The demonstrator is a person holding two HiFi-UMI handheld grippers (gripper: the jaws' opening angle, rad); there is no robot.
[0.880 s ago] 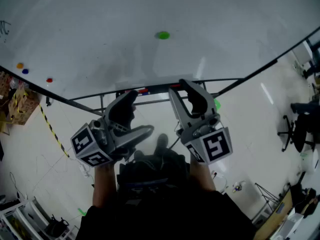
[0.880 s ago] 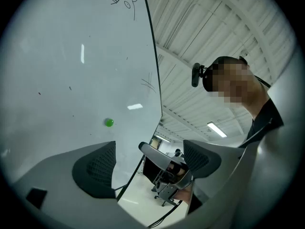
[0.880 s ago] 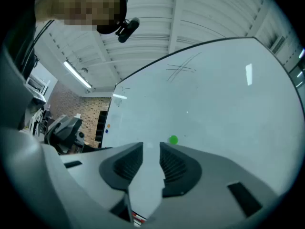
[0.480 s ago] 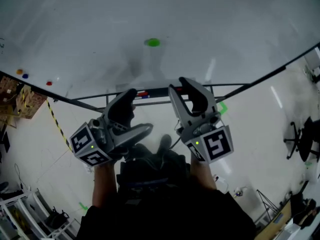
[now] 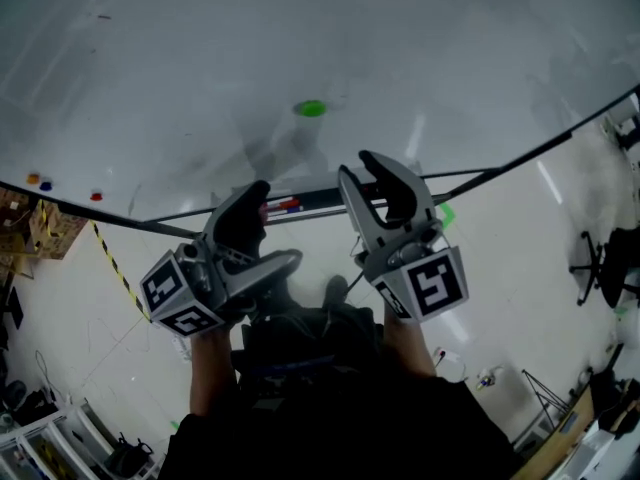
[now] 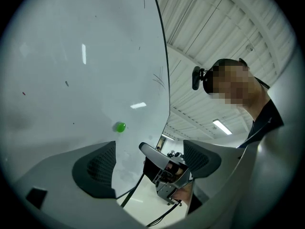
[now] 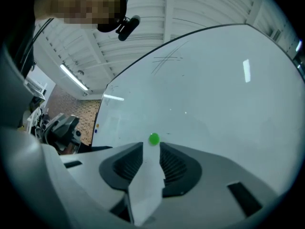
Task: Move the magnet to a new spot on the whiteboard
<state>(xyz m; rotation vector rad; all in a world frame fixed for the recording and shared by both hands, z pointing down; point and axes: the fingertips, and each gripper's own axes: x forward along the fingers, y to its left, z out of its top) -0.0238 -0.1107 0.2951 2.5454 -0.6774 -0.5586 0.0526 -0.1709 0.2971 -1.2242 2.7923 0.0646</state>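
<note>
A small round green magnet [image 5: 311, 108] sticks to the whiteboard [image 5: 450, 58]; it also shows in the left gripper view [image 6: 119, 127] and the right gripper view [image 7: 153, 139]. My right gripper [image 5: 358, 165] points up at the board just below and right of the magnet, apart from it. Its jaws stand open with only bare board in the gap [image 7: 151, 150], the magnet just beyond the tips. My left gripper [image 5: 280, 223] hangs lower and to the left, wide open [image 6: 147, 163] and holding nothing.
Red [image 5: 95, 196], orange [image 5: 33, 179] and blue [image 5: 45, 185] magnets sit near the board's left lower edge. The marker tray [image 5: 285, 206] holds red and blue pens. Cardboard boxes [image 5: 40, 230] stand at the left, an office chair [image 5: 600, 263] at the right.
The magnet has come lower in the head view, nearer the right gripper's tips. Both grippers hold much the same pose, jaws unchanged.
</note>
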